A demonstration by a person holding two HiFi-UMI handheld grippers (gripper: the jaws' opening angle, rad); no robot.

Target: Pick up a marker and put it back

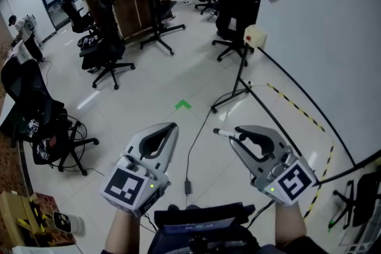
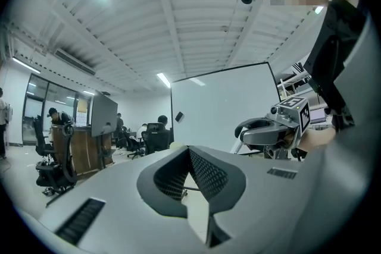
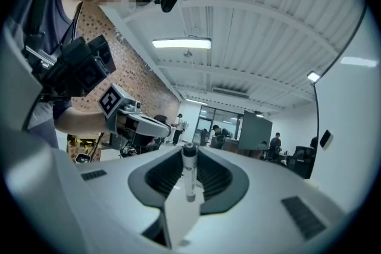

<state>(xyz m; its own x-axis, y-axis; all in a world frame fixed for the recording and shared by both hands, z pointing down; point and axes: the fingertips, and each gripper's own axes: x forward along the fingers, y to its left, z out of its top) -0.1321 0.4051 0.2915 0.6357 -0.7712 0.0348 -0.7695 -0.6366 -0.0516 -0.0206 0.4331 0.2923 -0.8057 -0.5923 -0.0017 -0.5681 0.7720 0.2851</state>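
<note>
White with a dark cap, the slim cylindrical marker [image 1: 225, 134] is clamped crosswise in the jaws of the right gripper [image 1: 240, 134], just right of centre in the head view, with one end poking out toward the left. In the right gripper view it stands upright between the dark ribbed pads [image 3: 162, 178]. The left gripper [image 1: 172, 127], left of centre, has its jaws pressed together on nothing. Both hang above the pale tiled floor [image 1: 149, 98], just below a green arrow mark [image 1: 183, 105].
</note>
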